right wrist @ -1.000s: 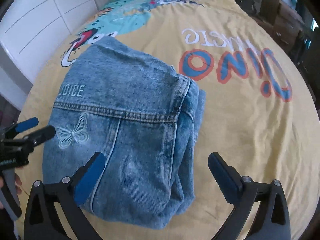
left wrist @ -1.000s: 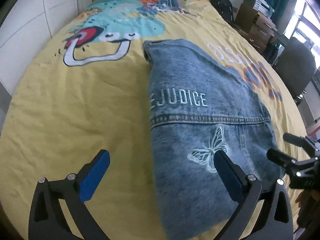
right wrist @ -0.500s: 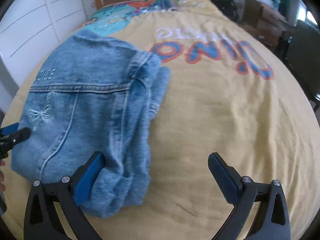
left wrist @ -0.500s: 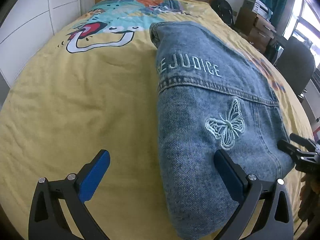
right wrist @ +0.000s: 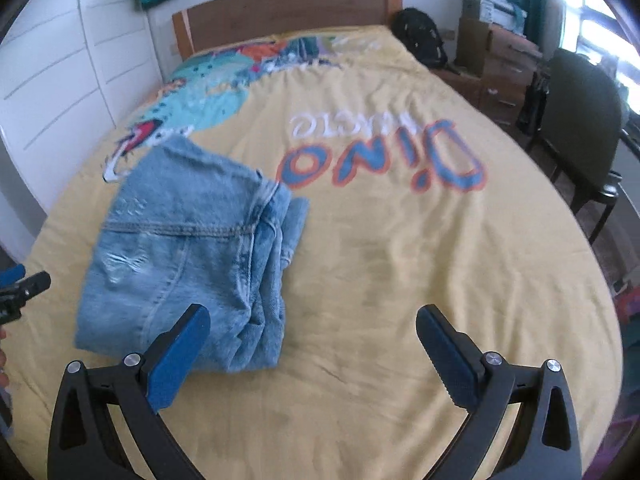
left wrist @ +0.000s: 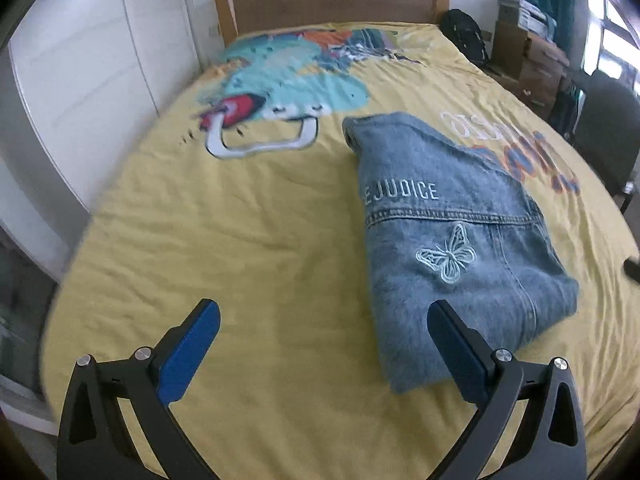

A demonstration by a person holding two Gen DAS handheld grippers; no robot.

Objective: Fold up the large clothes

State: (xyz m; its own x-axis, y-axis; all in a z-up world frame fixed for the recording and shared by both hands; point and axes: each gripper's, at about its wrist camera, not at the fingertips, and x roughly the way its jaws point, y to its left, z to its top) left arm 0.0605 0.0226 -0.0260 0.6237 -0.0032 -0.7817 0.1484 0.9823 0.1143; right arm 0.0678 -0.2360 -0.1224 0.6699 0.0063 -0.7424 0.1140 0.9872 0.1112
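A folded blue denim jacket [left wrist: 452, 236] with an embroidered butterfly and white lettering lies on the yellow printed bedspread [left wrist: 240, 240]. In the right wrist view the same jacket [right wrist: 188, 248] sits left of centre, its stacked folds facing right. My left gripper [left wrist: 324, 332] hangs open above the bed's near edge, and only its right finger overlaps the jacket's near corner in the picture. My right gripper [right wrist: 312, 340] is open too, nothing between its fingers, with its left finger in front of the jacket's near edge. Neither touches the denim.
A wooden headboard [left wrist: 332, 0] closes the far end. White wardrobe doors [left wrist: 80, 72] run along the left. A dark chair [right wrist: 580, 120], cardboard boxes [left wrist: 528, 56] and a black backpack [right wrist: 420, 40] stand on the right.
Both grippers have pulled back and risen away from the jacket, so more of the bed shows. The jacket lies still in its folded shape.
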